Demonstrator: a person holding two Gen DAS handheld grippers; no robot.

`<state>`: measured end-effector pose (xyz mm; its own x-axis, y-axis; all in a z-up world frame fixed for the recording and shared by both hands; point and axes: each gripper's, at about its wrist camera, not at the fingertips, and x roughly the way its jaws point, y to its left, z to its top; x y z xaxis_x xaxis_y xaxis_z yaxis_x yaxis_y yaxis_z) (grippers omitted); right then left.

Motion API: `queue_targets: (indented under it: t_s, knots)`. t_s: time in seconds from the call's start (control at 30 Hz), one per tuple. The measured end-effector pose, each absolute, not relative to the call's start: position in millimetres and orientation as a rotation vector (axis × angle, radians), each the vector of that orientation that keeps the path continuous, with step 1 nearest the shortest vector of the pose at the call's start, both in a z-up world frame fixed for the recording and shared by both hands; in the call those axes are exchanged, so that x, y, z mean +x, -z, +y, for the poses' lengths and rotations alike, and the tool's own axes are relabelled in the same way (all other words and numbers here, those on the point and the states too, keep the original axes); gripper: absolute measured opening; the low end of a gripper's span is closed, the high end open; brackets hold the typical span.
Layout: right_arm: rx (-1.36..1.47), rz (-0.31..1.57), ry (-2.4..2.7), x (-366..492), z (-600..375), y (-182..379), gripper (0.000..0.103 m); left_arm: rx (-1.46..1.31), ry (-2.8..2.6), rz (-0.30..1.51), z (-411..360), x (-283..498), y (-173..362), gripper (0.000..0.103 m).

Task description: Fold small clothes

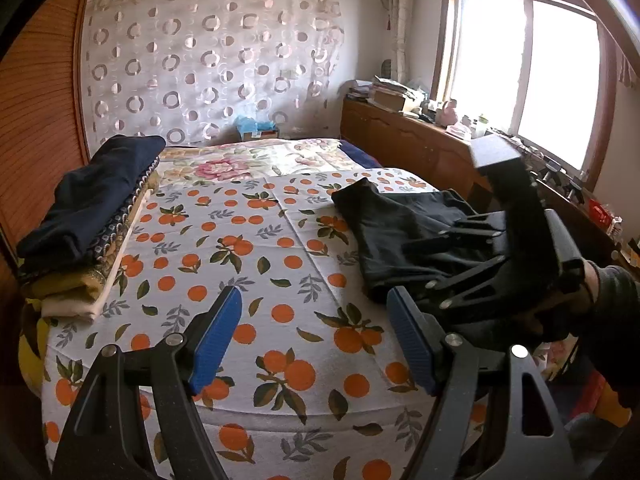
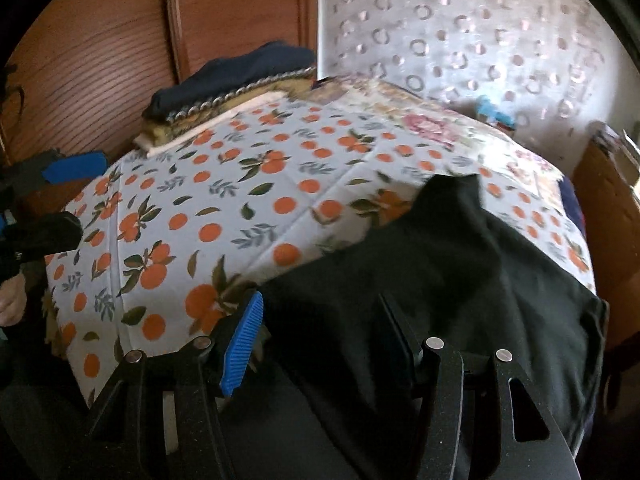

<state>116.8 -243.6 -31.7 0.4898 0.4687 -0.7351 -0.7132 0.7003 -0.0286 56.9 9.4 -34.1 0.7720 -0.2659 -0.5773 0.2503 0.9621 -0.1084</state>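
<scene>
Right wrist view: black garment (image 2: 460,256) drapes over the wide-spread right tool (image 2: 324,340).

Left gripper (image 1: 316,336): jaws spread wide, blue ribbed pads (image 1: 218,338) facing each other, nothing between them. It hovers above the near end of the bed cover (image 1: 248,248), pointing along it, clear of the cloth.

Right gripper (image 2: 332,340): jaws apart. The left blue pad (image 2: 244,346) sits over the near edge of the bed cover (image 2: 224,200); the opposite finger is hidden against dark fabric, contact not determinable. In the left wrist view the same tool (image 1: 500,248) is held low over the bed cover's right side, gripped by a dark-gloved hand (image 1: 612,292).
</scene>
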Motion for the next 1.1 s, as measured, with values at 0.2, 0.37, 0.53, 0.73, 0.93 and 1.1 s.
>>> queue_targets:
  t_s: [0.2,0.37,0.53,0.73,0.93,1.1]
  knots:
    - [-0.471,0.809,-0.767,120.8,-216.7,48.9,0.060,-0.028,0.288,0.636,9.7,56.3,37.4,0.076]
    - [-0.475,0.800,-0.739,130.7,-213.3,51.8,0.027,-0.029,0.298,0.638,6.1,56.6,39.1,0.076]
    - [-0.393,0.735,-0.687,134.7,-231.6,33.0,0.007,-0.024,0.311,0.639,1.6,55.8,39.4,0.076]
    - [-0.314,0.617,-0.618,146.4,-279.2,-15.1,0.007,-0.018,0.326,0.643,-4.5,57.2,40.3,0.076]
    - [-0.320,0.585,-0.446,178.9,-335.9,-45.2,0.007,-0.013,0.349,0.650,-12.0,57.6,42.8,0.076]
    - [-0.328,0.640,-0.337,209.1,-360.7,-39.3,0.007,-0.010,0.358,0.661,-16.6,58.9,47.0,0.076]
